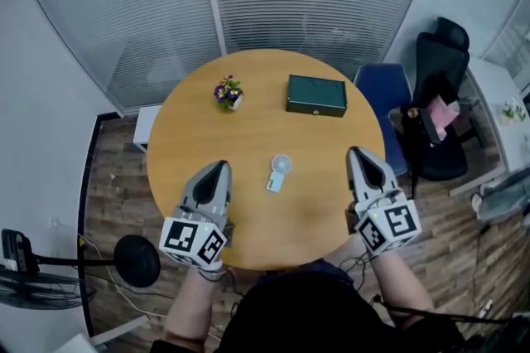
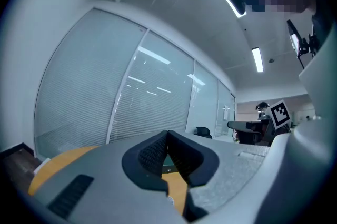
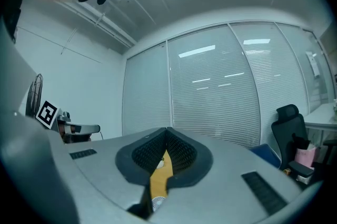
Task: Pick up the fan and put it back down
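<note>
The left gripper (image 1: 222,166), whose cube (image 1: 193,241) carries black-and-white square markers, has its jaws closed tip to tip on nothing over the round wooden table (image 1: 248,132). To its right the small white fan (image 1: 279,173) lies flat on the table between the two grippers, touched by neither. The right gripper (image 1: 354,152), with a like marker cube (image 1: 389,225), is also closed and empty.

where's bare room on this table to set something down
Bare wood: the left side of the table between the flower pot and the left hand-held gripper; the patch between the fan and the right hand-held gripper; the strip between fan and green box. Most crowded: the near edge, under both hand-held grippers.
</note>
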Motion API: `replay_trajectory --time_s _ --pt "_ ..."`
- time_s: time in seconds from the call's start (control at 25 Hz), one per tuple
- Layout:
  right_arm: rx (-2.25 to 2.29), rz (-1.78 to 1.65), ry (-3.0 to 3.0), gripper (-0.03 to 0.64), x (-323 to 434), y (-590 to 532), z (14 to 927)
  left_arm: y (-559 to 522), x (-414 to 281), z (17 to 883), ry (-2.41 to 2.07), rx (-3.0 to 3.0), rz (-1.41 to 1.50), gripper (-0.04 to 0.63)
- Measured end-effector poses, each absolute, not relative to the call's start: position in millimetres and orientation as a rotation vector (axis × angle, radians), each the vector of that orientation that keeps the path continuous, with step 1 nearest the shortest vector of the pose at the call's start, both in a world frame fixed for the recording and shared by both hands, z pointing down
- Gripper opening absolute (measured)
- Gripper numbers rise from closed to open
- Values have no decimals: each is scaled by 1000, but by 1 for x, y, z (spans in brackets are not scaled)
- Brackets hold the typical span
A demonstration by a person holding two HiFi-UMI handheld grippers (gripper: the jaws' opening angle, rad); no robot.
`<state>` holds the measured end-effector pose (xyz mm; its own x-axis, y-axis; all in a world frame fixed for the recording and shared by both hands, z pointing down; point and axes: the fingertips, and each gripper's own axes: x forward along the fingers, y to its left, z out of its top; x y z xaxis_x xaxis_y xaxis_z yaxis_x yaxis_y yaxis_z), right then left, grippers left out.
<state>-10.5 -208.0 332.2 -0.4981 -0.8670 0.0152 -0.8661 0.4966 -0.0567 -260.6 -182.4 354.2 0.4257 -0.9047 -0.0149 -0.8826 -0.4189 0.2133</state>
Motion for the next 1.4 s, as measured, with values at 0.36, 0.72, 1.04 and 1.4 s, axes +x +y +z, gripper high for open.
replay_trajectory --time_s 0.36,0.72,1.04,1.4 --pt "-1546 36 2699 6 -28 -180 314 -153 -277 339 -1624 2518 -222 6" --pt "-1527 46 2699 5 -25 -167 311 -136 -277 343 -1642 2494 -205 6" --pt "-1507 38 2715 5 -22 -167 314 -134 -278 347 -1665 2461 -199 6" --pt "-1514 19 2734 5 -31 -170 321 -139 -285 369 -1669 2426 -160 6"
